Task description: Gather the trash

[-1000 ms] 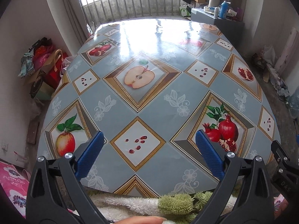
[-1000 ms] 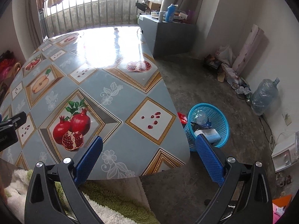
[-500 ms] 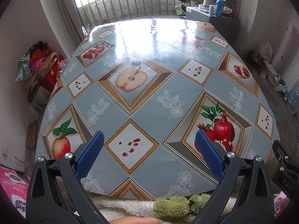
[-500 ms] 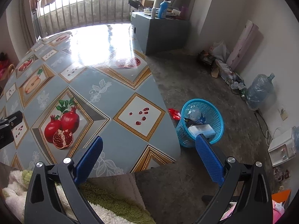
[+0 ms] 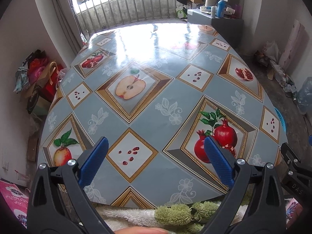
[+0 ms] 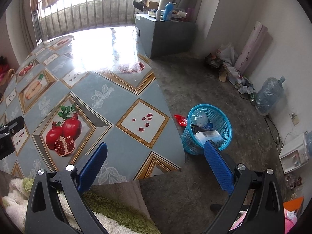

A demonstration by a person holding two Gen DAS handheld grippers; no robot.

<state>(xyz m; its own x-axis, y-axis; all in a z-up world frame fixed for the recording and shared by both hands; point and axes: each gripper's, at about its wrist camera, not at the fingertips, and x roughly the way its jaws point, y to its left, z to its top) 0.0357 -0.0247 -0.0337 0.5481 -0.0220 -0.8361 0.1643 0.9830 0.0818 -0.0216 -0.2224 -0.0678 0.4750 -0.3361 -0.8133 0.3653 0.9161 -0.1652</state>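
One basket [image 6: 212, 136], one wrapper [image 6: 180, 120], two tools spread

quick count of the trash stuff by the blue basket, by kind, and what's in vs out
Clear plastic bottle, in the blue basket: 1
White carton, in the basket: 1
Red wrapper, on the floor beside the basket: 1
Total: 3, two in, one out
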